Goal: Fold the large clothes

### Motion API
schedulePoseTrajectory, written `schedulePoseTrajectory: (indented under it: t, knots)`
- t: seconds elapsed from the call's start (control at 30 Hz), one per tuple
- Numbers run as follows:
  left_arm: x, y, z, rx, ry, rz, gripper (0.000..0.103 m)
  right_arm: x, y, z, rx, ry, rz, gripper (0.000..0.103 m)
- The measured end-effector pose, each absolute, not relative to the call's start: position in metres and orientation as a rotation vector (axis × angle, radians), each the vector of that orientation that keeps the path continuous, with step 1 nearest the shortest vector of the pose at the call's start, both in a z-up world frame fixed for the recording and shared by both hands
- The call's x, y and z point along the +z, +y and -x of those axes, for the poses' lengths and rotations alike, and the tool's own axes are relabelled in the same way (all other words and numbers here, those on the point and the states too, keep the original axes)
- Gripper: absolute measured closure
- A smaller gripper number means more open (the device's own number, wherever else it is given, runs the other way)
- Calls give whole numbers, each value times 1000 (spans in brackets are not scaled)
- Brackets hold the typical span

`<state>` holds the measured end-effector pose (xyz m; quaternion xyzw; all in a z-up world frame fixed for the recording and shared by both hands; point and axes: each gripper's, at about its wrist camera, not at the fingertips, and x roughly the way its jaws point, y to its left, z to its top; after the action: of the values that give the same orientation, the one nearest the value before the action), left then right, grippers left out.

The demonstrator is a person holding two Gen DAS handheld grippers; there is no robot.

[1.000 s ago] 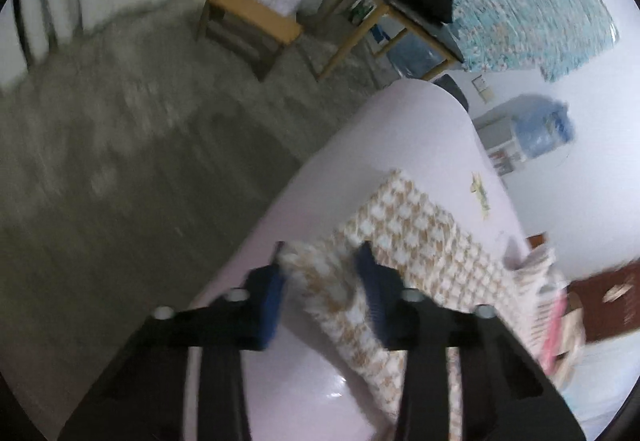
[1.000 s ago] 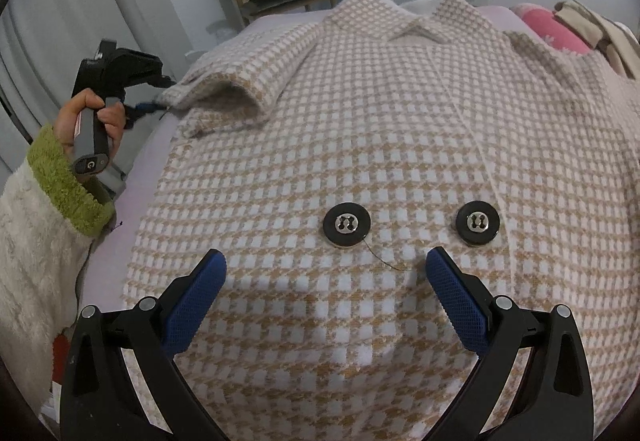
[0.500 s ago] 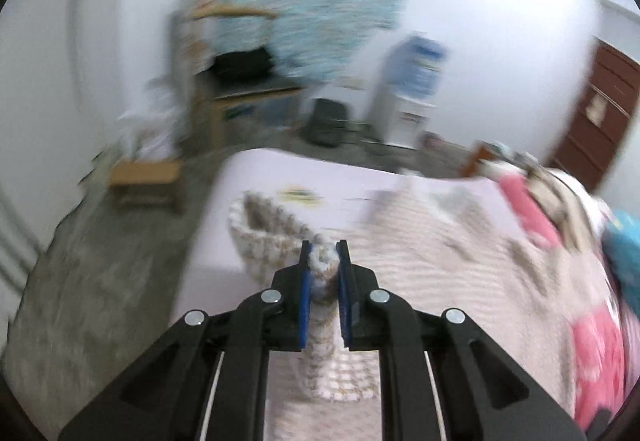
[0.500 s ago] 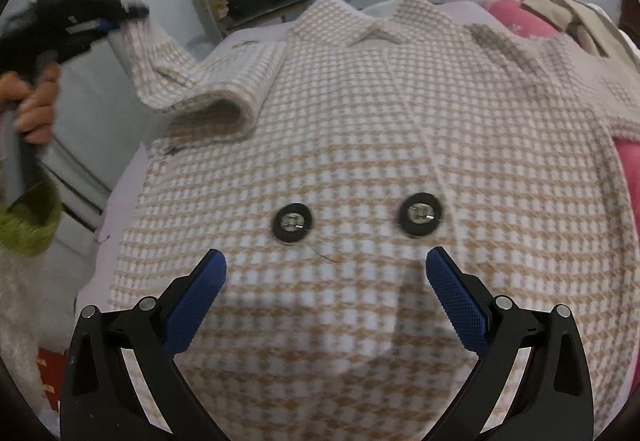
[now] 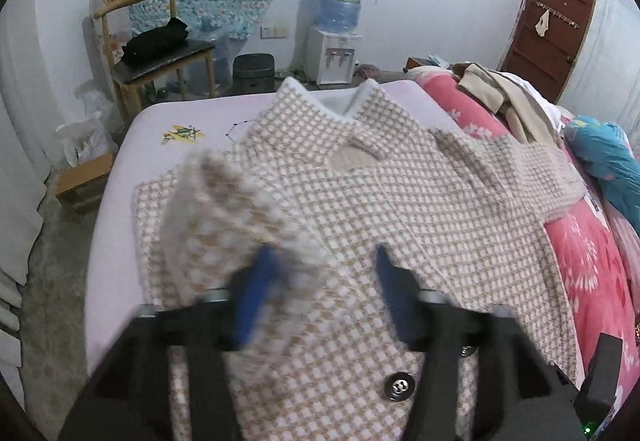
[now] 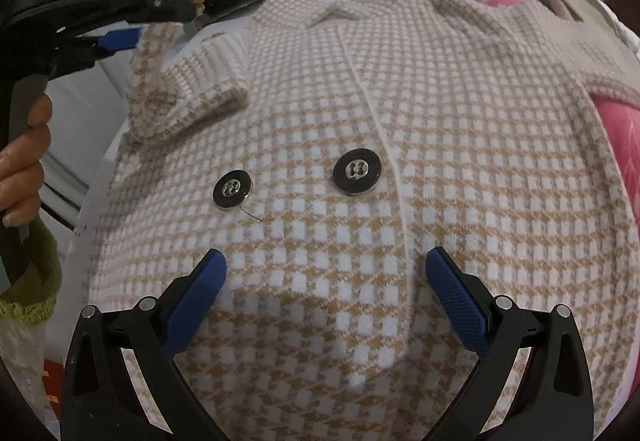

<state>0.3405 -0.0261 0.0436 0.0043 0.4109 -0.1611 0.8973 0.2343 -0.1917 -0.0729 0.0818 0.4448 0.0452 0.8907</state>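
A tan-and-white checked coat (image 5: 400, 201) lies front-up on the lilac bed sheet (image 5: 160, 121), its collar at the far end. Its left sleeve (image 5: 224, 209) is folded inward over the body and looks blurred. My left gripper (image 5: 322, 255) hovers above the coat with its jaws opening. The sleeve cloth brushes the left finger and nothing is pinched. In the right wrist view the left gripper (image 6: 166, 23) sits at the upper left with the sleeve (image 6: 200, 81) below it. My right gripper (image 6: 325, 257) stands open over the coat (image 6: 400, 121), just below two black buttons (image 6: 356, 169).
A pink floral quilt (image 5: 580, 261), a pile of clothes (image 5: 500, 89) and a blue bundle (image 5: 608, 157) crowd the bed's right side. Beyond the bed stand a wooden chair (image 5: 156, 37) with a black bag and a water dispenser (image 5: 336, 41). A low wooden stool (image 5: 80, 181) stands left.
The left gripper shut on the sleeve cuff at the bed's left edge, lifted it and carried it rightward over the coat; now its jaws stand apart. The right gripper drifted slightly over the coat front.
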Motion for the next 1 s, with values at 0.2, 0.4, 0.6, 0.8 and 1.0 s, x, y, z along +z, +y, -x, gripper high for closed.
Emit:
schedulePoseTrajectory:
  t: [0.2,0.4,0.6,0.8,1.0]
  knots:
    - [56,-32,-329,-380,821,-15,13,-74,-192,-236,101,916,-159,7]
    - [74,-19,-306,-444,756,93,6,-75,-194,-236,114,912,-159,7]
    - [91,-4,-278,-518,705,159,6,-75,-195,-235,123,899,-166,7]
    - [103,16,-252,-566,661,207,6,-76,-193,-231,139,876,-127,7]
    - [78,42,-250,-381,711,198,6,-71,-197,-233,166,934,-139,7]
